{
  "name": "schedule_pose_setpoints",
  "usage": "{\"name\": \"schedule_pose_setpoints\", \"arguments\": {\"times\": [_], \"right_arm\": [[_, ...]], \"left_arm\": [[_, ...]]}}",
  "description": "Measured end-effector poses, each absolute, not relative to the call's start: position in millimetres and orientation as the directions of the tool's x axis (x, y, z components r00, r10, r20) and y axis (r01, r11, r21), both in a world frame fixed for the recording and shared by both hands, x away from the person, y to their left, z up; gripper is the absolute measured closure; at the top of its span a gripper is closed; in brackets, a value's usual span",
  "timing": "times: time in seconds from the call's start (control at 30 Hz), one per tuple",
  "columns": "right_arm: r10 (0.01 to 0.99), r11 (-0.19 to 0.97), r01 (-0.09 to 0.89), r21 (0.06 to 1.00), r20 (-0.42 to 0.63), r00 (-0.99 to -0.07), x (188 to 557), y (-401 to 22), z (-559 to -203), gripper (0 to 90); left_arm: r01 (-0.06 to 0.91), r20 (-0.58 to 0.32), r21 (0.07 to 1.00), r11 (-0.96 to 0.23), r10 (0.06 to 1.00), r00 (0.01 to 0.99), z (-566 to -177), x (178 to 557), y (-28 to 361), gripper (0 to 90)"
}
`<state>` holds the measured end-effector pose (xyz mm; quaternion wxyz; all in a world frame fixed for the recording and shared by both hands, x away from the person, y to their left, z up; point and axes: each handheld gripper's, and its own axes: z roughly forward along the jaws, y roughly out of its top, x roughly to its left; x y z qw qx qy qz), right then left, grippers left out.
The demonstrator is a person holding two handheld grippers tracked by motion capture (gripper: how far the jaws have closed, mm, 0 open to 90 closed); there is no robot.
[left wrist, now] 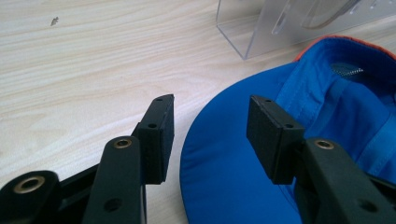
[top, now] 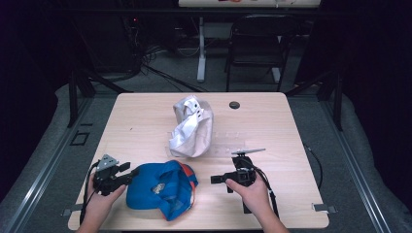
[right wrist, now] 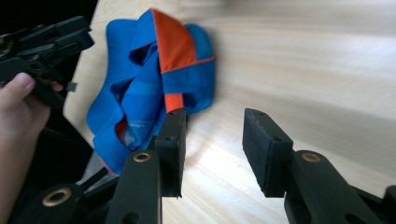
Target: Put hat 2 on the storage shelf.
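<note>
Cap: blue cap with an orange panel and strap, crumpled, lying upside down on the bench between the two claws.
Left claw: left claw released, jaws apart with the blue brim's edge under the gap, pads not pressing it.
Right claw: right claw released, nothing between its jaws; the cap lies just beyond and to its left.
White cap: white cap on a clear stand, farther off.
Bench: bench of pale wood grain.
Room: dark, with a folding chair behind.
</note>
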<state>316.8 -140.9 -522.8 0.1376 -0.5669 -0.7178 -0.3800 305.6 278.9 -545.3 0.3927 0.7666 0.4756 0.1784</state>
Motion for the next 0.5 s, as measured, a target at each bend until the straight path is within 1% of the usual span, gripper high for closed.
{"name": "schedule_pose_setpoints", "arguments": {"times": [0.03, 0.17, 0.27, 0.5], "right_arm": [[0.689, 0.069, 0.918, 0.39, 0.647, -0.326, 315.0, -139.9, -530.4, 60.0], [0.662, 0.072, 0.92, 0.386, 0.672, -0.333, 313.4, -136.1, -541.5, 59.8], [0.637, 0.095, 0.918, 0.385, 0.685, -0.353, 311.9, -128.4, -550.9, 59.1], [0.593, 0.132, 0.921, 0.365, 0.716, -0.369, 313.5, -111.7, -562.5, 58.4]], "left_arm": [[0.585, -0.102, 0.778, -0.229, 0.872, 0.478, -546.5, 304.5, 278.9, 52.1], [0.589, -0.093, 0.773, -0.237, 0.876, 0.474, -547.2, 299.7, 282.1, 52.1], [0.59, -0.089, 0.773, -0.231, 0.882, 0.462, -548.0, 296.2, 284.6, 52.0], [0.602, -0.086, 0.766, -0.223, 0.894, 0.44, -548.0, 288.0, 293.0, 52.0]]}}
